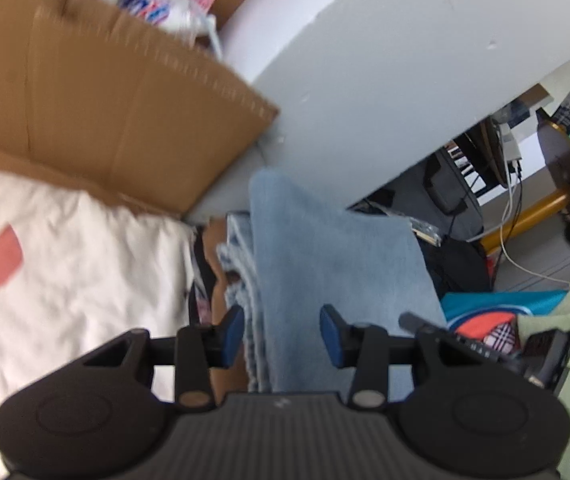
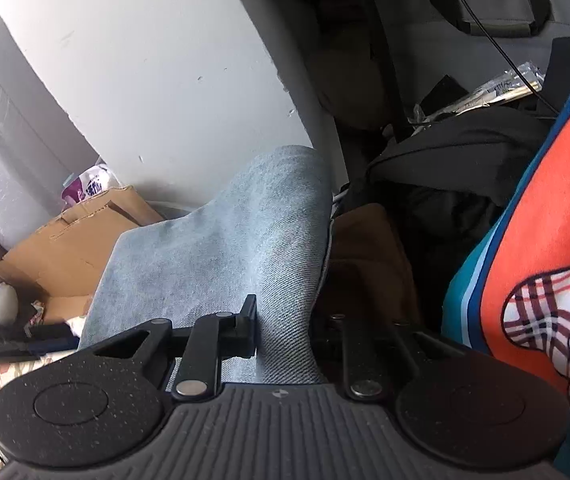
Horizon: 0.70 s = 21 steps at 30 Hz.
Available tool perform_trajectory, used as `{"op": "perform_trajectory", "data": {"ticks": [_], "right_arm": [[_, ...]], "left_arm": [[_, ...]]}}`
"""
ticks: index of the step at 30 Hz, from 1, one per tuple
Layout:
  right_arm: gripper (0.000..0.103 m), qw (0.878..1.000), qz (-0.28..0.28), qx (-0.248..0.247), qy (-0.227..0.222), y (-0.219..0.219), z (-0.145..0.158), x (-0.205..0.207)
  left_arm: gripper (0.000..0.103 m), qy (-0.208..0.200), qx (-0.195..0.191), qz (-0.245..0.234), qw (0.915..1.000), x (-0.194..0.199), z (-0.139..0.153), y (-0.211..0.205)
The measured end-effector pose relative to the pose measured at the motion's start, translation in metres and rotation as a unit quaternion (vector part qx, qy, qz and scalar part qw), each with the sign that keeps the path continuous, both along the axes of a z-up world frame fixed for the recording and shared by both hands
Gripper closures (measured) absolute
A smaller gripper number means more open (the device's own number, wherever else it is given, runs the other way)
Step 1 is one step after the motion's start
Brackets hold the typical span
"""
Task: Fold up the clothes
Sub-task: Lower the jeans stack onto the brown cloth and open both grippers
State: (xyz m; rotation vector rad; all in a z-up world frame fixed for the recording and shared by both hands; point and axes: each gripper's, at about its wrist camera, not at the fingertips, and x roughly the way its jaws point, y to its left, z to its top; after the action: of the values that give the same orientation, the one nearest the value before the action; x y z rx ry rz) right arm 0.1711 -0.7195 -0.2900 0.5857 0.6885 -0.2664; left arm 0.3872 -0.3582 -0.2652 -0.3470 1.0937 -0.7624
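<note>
Two claws, left and right, share one denim garment.

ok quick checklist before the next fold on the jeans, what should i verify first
1. Right tool clamped on the light blue jeans: ok, the denim is pinched between its fingers.
2. Left tool gripping the jeans: not ok, its blue pads stand apart from the cloth, which only passes between them.
3. Layers aligned: cannot tell, the stacked edges are blurred.
4. Cardboard box clear of the jeans: ok.
5. Orange and teal garment out of the fold: cannot tell, it lies close beside the right tool.
</note>
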Motion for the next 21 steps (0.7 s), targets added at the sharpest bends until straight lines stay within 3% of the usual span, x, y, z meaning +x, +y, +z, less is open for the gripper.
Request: {"op": "perform_trajectory", "data": {"ticks": [4,8,16,17,21], "right_arm": [[0.079,1.0,-0.011,-0.001,0.001,0.002,-0.001,0.001],[0.079,1.0,-0.014,-0.003,-0.001,0.002,-0.004,-0.001],[0.078,1.0,-0.013,-0.01,0.0,0.004,-0.004,-0.001],[0.078,1.0,-0.013,-0.013,0.002,0.004,-0.003,0.0],[0.069,0.999,-0.013,-0.038,0.015,0.008,-0.002,0.001]], "left_arm": [[0.06,-0.027,0.013,-0.029,0.9991,0.004,0.025,-0.019],[0.06,-0.039,0.022,-0.063,0.997,0.0,0.032,-0.043],[0.061,-0.044,0.07,-0.094,0.9921,-0.01,0.007,-0.078],[0.066,-0.042,0.079,-0.097,0.9912,-0.011,0.002,-0.081],[0.069,-0.065,0.108,-0.103,0.9867,-0.018,-0.01,-0.088]]}}
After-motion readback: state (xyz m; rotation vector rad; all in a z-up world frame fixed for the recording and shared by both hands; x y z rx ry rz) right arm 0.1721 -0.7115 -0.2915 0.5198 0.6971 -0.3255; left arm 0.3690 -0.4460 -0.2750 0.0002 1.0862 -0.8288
